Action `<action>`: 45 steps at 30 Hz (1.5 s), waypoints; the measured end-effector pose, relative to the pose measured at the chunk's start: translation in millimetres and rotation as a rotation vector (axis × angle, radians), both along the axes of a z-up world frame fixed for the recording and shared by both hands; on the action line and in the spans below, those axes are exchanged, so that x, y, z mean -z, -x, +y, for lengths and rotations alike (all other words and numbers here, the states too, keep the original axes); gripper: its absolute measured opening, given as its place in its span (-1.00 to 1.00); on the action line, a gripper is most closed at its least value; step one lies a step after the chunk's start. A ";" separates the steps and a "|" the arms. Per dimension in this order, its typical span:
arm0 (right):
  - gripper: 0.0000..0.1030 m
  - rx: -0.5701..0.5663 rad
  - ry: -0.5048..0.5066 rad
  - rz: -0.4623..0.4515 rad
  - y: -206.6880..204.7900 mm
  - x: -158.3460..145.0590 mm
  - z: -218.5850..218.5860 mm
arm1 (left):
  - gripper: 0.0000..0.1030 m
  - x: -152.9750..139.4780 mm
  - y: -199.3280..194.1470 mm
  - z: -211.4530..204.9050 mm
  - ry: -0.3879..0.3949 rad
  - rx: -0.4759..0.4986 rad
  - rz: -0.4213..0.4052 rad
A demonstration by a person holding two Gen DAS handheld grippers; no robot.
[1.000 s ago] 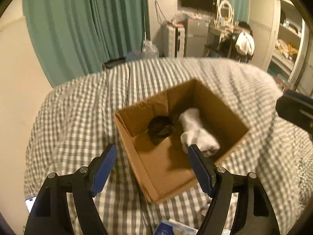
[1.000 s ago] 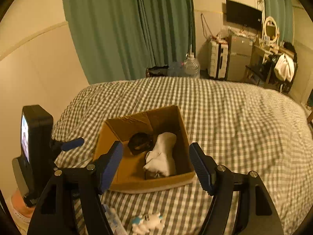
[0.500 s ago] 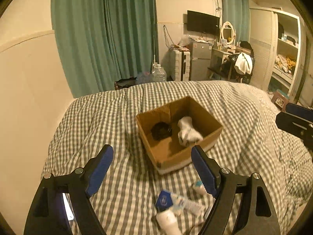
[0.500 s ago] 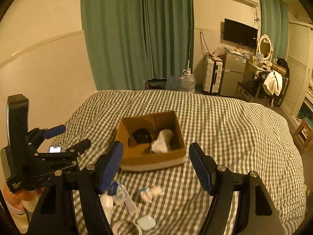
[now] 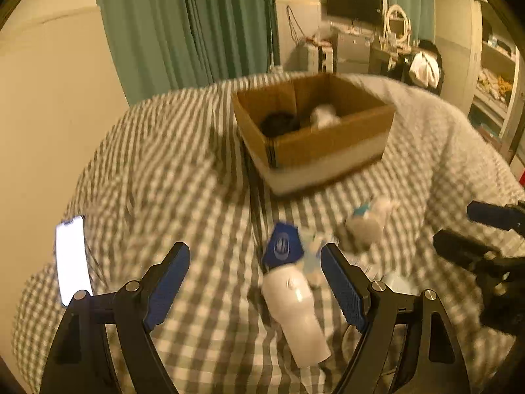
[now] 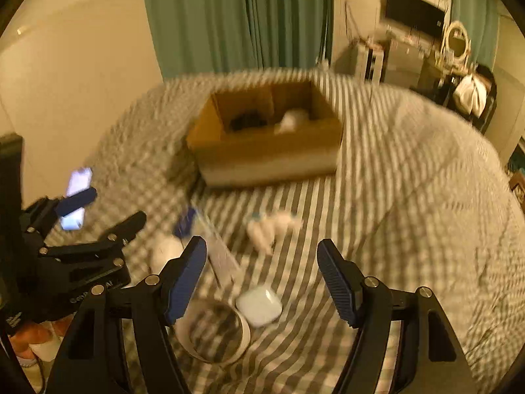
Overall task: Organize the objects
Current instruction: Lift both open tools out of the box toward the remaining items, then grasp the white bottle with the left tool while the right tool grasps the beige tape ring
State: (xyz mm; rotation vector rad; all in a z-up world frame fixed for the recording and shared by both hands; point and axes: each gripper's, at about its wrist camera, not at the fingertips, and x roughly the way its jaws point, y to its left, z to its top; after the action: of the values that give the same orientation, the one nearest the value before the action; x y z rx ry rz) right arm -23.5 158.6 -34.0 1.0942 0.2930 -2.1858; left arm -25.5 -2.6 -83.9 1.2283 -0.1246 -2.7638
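Observation:
An open cardboard box [image 5: 328, 141] [image 6: 269, 154] stands on the checked bed and holds a black item [image 5: 279, 123] and a white cloth [image 5: 323, 115]. My left gripper [image 5: 254, 282] is open and empty over a white bottle [image 5: 295, 308] and a blue-capped tube [image 5: 283, 248]. A small white toy [image 5: 370, 220] [image 6: 270, 228] lies nearer the box. My right gripper [image 6: 262, 271] is open and empty above a white case [image 6: 259, 305], a tape ring [image 6: 213, 335] and the clear tube [image 6: 220, 249].
A lit phone [image 5: 72, 259] [image 6: 77, 197] lies on the bed at the left. The checked bedspread [image 5: 164, 177] slopes off on all sides. Green curtains [image 5: 197, 23] and furniture stand behind the bed.
Both grippers have pulled back from the box and dropped toward the loose items at the bed's near side. The views are blurred by motion. Both stay open.

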 end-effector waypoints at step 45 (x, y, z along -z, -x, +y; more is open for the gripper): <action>-0.80 -0.073 -0.128 -0.100 -33.4 71.1 4.7 | -0.07 69.3 1.6 7.1 -0.100 0.101 -0.170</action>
State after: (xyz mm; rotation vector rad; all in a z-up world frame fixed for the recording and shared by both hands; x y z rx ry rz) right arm 9.9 163.3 -105.1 1.2393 0.4265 -2.0639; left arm -27.0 4.5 -153.3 1.5224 -0.0654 -2.7763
